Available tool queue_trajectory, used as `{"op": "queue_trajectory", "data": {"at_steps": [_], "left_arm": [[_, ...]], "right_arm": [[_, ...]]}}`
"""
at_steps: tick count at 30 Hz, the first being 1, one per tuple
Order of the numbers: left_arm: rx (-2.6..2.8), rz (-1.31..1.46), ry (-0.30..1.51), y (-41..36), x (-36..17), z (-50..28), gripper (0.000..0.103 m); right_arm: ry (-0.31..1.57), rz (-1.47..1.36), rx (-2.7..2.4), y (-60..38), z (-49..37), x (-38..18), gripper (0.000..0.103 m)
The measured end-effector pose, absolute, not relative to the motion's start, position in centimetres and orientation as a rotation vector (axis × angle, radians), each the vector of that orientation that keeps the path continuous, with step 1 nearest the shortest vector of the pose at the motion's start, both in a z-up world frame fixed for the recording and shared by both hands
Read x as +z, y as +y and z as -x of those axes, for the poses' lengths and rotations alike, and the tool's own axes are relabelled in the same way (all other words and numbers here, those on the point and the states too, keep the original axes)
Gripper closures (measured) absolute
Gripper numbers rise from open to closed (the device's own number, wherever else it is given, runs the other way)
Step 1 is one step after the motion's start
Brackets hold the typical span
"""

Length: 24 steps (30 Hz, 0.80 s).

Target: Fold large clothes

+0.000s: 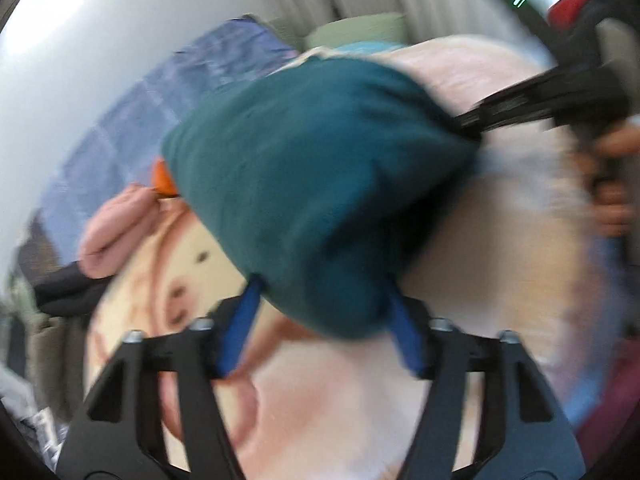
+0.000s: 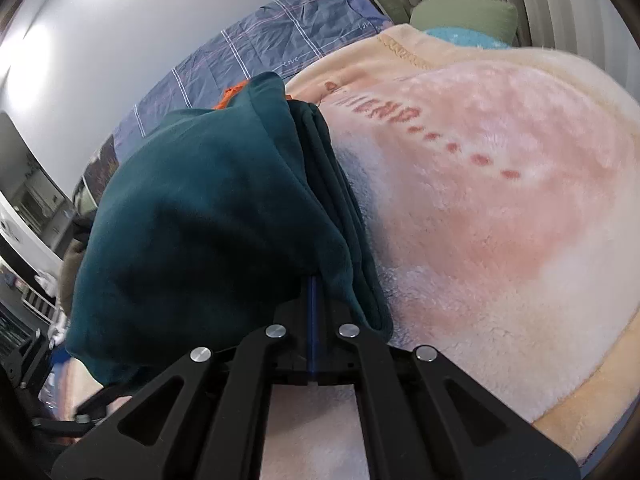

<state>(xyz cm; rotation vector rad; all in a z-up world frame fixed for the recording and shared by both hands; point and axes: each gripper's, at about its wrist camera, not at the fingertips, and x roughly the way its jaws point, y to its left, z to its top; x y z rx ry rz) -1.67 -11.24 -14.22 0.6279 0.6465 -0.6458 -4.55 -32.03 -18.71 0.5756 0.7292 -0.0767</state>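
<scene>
- Both grippers are on the teal garment [image 1: 320, 184]: my left gripper [image 1: 324, 312] has its blue fingers [image 1: 240, 332] spread wide, with a bulging fold of the cloth sitting between them, while my right gripper [image 2: 314, 300] is pressed together, pinching an edge of the same garment [image 2: 208, 216].
- From the left view, my right gripper [image 1: 472, 120] enters the cloth at its far side.
- That garment is bundled in several layers over the pink plush blanket [image 2: 500, 208] on the bed; whether it is lifted clear I cannot tell.
- Left view is smeared with motion blur, so I judge things are moving fast.
- Risk: the left fingers are not clamped, so the fold could slide out and the stacked layers spill open.
- Risk: the right pinch may hold only the top layers, so a pull could skew the fold.
- An orange item [image 1: 164, 182] and a pink garment [image 1: 120, 236] lie just beside the bundle and could snag.
</scene>
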Motion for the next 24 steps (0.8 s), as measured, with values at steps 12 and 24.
{"op": "queue_trajectory", "data": {"at_steps": [12,24], "left_arm": [[-0.658,-0.387,0.561,-14.5,-5.5,-12.2,0.086],[-0.534,-0.462,0.692,-16.9,-12.7,-19.1,0.09]], "right_arm": [[0.74,-0.541,-0.086,-31.5,4.4,-18.3,0.103],[0.642,-0.372,-0.033,-30.7,3.4,-10.5,0.101]]}}
